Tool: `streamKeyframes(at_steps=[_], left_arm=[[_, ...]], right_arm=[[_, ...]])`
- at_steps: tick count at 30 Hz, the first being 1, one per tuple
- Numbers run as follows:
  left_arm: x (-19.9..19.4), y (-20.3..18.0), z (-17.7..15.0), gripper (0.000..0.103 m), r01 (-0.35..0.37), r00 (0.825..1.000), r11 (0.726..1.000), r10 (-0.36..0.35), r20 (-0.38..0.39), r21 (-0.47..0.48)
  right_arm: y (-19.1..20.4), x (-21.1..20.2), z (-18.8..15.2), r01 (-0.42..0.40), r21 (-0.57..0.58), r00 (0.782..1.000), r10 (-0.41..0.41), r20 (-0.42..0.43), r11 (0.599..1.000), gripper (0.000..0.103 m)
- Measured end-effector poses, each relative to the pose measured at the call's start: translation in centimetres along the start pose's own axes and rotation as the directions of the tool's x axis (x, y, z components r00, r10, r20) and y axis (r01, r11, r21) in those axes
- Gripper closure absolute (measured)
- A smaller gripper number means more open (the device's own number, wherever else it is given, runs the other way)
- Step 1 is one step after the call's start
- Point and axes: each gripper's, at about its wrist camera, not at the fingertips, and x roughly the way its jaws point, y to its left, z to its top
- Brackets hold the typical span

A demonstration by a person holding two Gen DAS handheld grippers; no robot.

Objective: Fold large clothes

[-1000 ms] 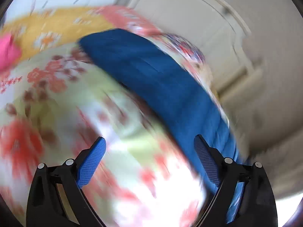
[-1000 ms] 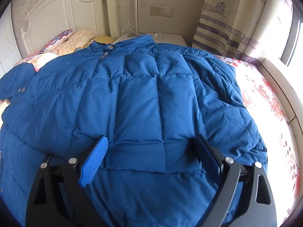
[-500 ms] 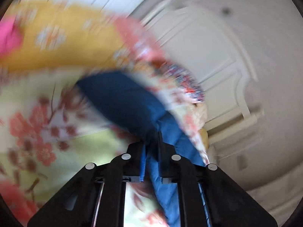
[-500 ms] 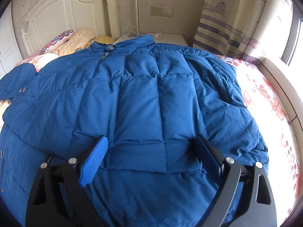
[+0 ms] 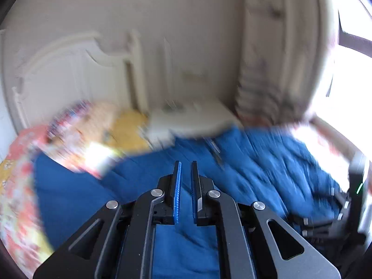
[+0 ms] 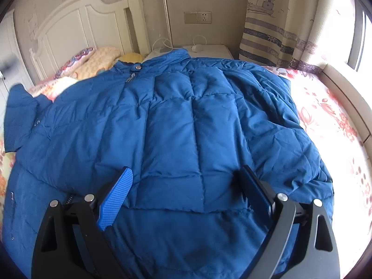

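Blue down jacket (image 6: pixel 176 125) is spread flat on bed (image 6: pixel 325 107).
L gripper (image 5: pixel 184 174): jaws held together w/ jacket fabric seen in the gap; R gripper (image 6: pixel 186 181): jaws kept wide apart above hem.

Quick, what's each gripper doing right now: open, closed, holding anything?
Left gripper: closed on a fold of the blue jacket.
Right gripper: open over the jacket, holding nothing.

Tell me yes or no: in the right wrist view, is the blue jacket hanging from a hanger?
No. The blue jacket lies spread flat on the floral bedsheet, its collar toward the white headboard.
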Motion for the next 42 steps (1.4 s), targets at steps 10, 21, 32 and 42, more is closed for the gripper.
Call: streamKeyframes(at_steps=[10,21,32,42], left_arm=[[-0.4,2.7,-5.3,0.095,-0.033,0.996,0.996,0.025,-0.09,-0.086],[-6.6,13.7,-11.1,0.004,-0.485,0.875,0.835,0.461,-0.148,-0.262],[-12.9,21.4,-15.8,0.004,-0.62,0.712,0.481,0.677,-0.186,-0.62],[-14.5,22.8,-17.3,0.004,-0.645,0.621,0.327,0.751,-0.224,-0.691]], right_arm=[[-0.8,-0.3,-0.1,-0.058,0.041,0.998,0.057,0.017,0.998,0.011],[0.2,-0.8,-0.3,-0.001,0.007,0.999,0.001,0.035,1.0,0.014],[19.8,-5.2,-0.7,-0.157,-0.527,0.958,0.259,0.125,0.835,0.028],[37.5,2.1,-2.6,-0.093,-0.833,0.969,0.241,0.049,0.545,0.023]])
